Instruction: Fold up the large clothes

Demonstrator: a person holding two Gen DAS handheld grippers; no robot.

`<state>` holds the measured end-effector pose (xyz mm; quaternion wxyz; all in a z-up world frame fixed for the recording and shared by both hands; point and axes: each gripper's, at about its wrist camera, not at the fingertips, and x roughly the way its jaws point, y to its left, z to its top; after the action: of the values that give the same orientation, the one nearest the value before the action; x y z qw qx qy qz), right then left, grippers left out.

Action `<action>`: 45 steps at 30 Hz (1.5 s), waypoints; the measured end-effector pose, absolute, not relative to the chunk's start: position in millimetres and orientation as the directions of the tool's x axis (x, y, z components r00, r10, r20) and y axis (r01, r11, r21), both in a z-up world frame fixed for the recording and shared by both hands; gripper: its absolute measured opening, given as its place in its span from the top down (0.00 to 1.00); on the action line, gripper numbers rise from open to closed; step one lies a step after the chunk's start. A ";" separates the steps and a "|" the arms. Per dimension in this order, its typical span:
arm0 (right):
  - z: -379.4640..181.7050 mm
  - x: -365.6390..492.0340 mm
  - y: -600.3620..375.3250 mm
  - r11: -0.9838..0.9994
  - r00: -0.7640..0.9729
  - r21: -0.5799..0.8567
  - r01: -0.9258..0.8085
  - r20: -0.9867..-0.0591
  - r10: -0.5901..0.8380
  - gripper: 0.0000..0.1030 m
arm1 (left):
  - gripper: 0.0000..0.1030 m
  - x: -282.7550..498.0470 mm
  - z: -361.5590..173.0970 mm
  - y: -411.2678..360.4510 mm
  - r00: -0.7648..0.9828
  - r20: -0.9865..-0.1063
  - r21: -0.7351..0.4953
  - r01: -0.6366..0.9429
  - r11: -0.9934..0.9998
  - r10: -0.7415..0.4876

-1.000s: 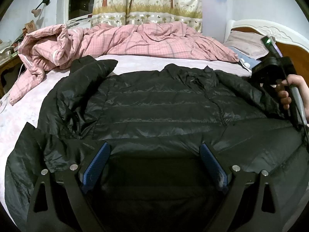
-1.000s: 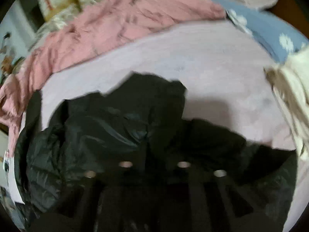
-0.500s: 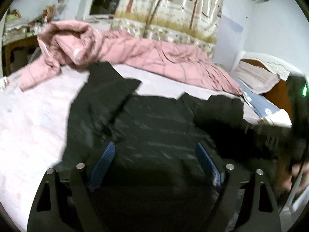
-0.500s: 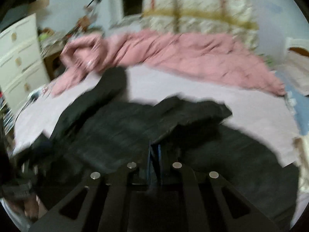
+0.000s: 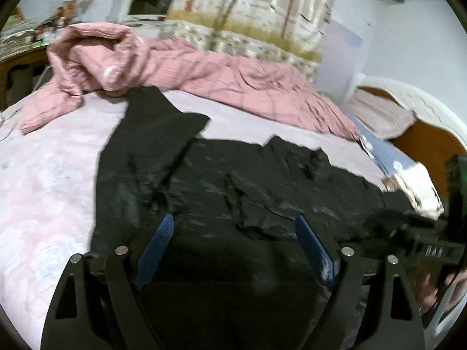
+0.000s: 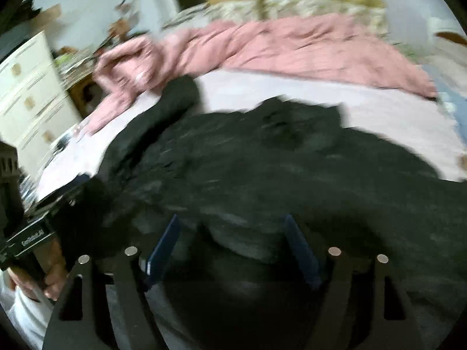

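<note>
A black puffer jacket [image 5: 221, 180] lies spread on the pink bed sheet [image 5: 43, 175]. One sleeve is folded across its body and the other sleeve [image 5: 146, 122] stretches toward the far left. My left gripper [image 5: 235, 224] hangs open above the jacket's near part, nothing between its blue pads. In the right wrist view the jacket [image 6: 277, 160] fills the middle, blurred. My right gripper [image 6: 232, 224] is above it with its jaws opening; the pads stand wide apart and clear of the cloth. The other gripper shows at the edge of each view.
A crumpled pink checked quilt [image 5: 204, 67] lies along the far side of the bed. A headboard [image 5: 423, 122] and pillows stand at the right. Folded pale cloth [image 5: 417, 189] lies by the jacket's right edge. White drawers [image 6: 26, 93] stand to the left.
My right gripper swung the sleeve across the jacket, then opened and let it go. The sleeve now lies folded on the body. My left gripper rose a little and shifted its view leftward.
</note>
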<state>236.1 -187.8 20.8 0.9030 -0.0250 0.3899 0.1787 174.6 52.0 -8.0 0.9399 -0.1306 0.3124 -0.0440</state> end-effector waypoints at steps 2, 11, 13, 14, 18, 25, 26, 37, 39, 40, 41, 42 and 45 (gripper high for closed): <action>24.3 230.3 -215.4 0.965 0.676 0.050 -0.259 -0.704 0.218 0.23 | 0.17 187.4 -8.2 46.6 0.777 -0.603 -0.254 0.028 0.967 -0.181; 35.7 215.4 -338.9 0.993 0.682 0.091 -0.069 -0.723 0.114 0.23 | 0.18 271.8 0.9 31.9 0.569 -0.796 -0.185 0.099 0.978 -0.208; 30.0 221.3 -343.7 0.996 0.657 0.064 -0.054 -0.749 0.084 0.23 | 0.27 293.9 -23.9 25.7 0.497 -0.849 -0.165 0.074 0.983 -0.180; 25.2 224.5 -346.1 0.997 0.635 0.052 -0.056 -0.769 0.076 0.23 | 0.45 299.7 -37.7 25.3 0.462 -0.868 -0.173 0.065 0.983 -0.184; 1.9 248.2 -334.1 0.994 0.572 -0.009 -0.106 -0.819 0.053 0.27 | 0.77 298.6 -50.3 15.7 0.487 -0.863 -0.095 0.102 0.990 -0.133; -16.6 285.5 -316.7 0.994 0.581 -0.083 -0.069 -0.813 -0.027 0.26 | 0.89 297.8 -34.7 30.7 0.617 -0.786 0.032 -0.008 0.999 0.030; -18.4 285.3 -312.5 0.993 0.580 -0.092 -0.076 -0.814 -0.031 0.25 | 0.89 298.2 -35.1 33.7 0.616 -0.787 0.031 -0.006 0.999 0.028; 6.7 253.3 -319.9 0.997 0.678 -0.077 -0.030 -0.734 -0.036 0.21 | 0.50 253.3 46.3 77.3 0.847 -0.523 0.069 -0.065 0.995 0.091; 15.2 246.9 -319.8 0.995 0.710 -0.093 -0.024 -0.703 -0.049 0.17 | 0.44 256.6 50.5 91.4 0.853 -0.505 0.123 -0.084 0.989 0.135; 18.1 244.8 -320.0 0.995 0.720 -0.092 -0.025 -0.692 -0.046 0.17 | 0.43 260.8 49.1 98.8 0.846 -0.521 0.107 -0.065 0.992 0.111; 20.8 243.3 -319.9 0.996 0.726 -0.086 -0.024 -0.687 -0.042 0.17 | 0.43 265.6 46.2 105.2 0.840 -0.538 0.081 -0.040 0.996 0.077; 22.0 242.8 -320.6 0.997 0.726 -0.080 -0.024 -0.686 -0.037 0.17 | 0.42 271.5 41.4 111.0 0.831 -0.555 0.052 -0.013 0.999 0.040; 23.8 242.0 -323.1 0.998 0.728 -0.059 -0.022 -0.685 -0.024 0.17 | 0.37 291.5 18.4 121.2 0.783 -0.622 0.030 -0.019 0.999 0.033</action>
<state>242.0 -323.1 23.8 0.9291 -0.0312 0.3685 -0.0008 291.5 121.2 18.4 0.9440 0.0113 0.3294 0.0137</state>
